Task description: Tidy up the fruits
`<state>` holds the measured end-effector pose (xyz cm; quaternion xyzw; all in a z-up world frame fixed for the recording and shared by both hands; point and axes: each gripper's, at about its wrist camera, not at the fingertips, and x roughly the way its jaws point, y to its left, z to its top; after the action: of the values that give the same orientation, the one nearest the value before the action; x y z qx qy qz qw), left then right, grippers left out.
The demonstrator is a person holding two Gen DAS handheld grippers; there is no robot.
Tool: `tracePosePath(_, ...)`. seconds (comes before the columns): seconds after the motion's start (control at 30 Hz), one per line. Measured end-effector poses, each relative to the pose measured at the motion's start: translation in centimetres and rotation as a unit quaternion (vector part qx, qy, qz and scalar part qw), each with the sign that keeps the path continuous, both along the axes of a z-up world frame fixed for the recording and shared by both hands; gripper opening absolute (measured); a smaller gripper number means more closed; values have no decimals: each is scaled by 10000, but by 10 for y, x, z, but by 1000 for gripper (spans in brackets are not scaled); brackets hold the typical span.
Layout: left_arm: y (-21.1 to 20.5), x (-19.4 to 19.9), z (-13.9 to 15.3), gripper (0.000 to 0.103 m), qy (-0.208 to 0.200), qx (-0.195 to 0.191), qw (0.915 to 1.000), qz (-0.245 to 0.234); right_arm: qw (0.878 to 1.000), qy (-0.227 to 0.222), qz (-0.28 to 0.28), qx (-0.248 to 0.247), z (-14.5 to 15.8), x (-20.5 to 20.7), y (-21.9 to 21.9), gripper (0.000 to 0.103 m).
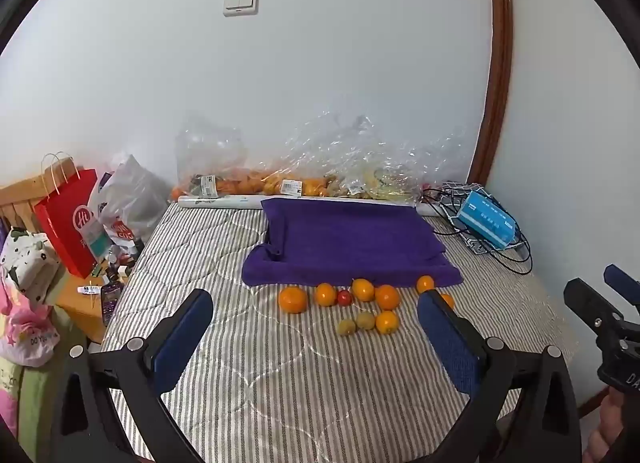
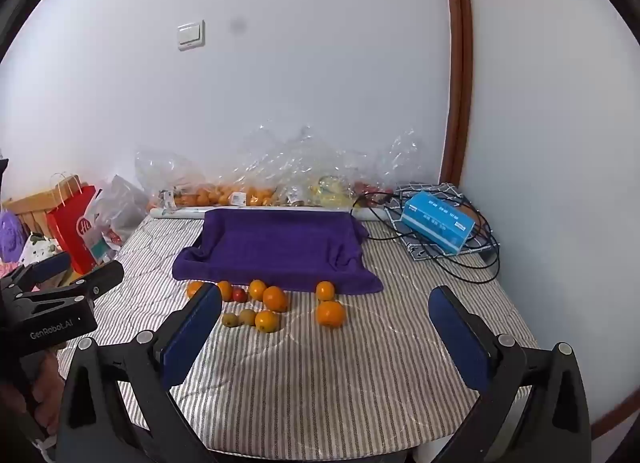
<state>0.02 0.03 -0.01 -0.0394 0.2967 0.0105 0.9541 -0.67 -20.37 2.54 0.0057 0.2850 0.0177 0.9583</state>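
Several oranges [image 1: 293,300] lie loose on the striped bed cover [image 1: 280,383] just in front of a purple towel [image 1: 348,247] draped over a tray-like shape. Among them sit a small red fruit [image 1: 344,297] and two yellow-green fruits [image 1: 346,327]. My left gripper [image 1: 315,297] hovers short of the fruit, open and empty; its right finger hides part of one orange. My right gripper [image 2: 326,292] also stands open and empty, back from the oranges [image 2: 330,313], the red fruit [image 2: 239,295] and the towel [image 2: 276,247]. Each gripper shows at the other view's edge: right gripper [image 1: 592,283], left gripper [image 2: 86,265].
Clear plastic bags of oranges [image 1: 248,183] line the wall behind the towel. A blue box [image 1: 486,223] with black cables [image 2: 472,263] sits at the back right. A red paper bag [image 1: 68,219] and clutter stand off the bed's left edge. A wall closes the right side.
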Motion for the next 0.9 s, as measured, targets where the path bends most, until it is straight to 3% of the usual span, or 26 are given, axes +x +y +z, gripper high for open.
tracePosePath(0.27, 8, 11, -1, 103, -31, 146, 9998, 162, 10000, 15, -2, 23, -1, -3, -2, 102)
tracePosePath(0.33, -13, -6, 14, 103, -166, 198, 9997, 44, 10000, -9, 4, 82, 0, -3, -5, 102)
tracePosePath(0.9, -13, -8, 14, 103, -180, 245, 9995, 28, 9999, -11, -10, 161, -3, -4, -6, 102)
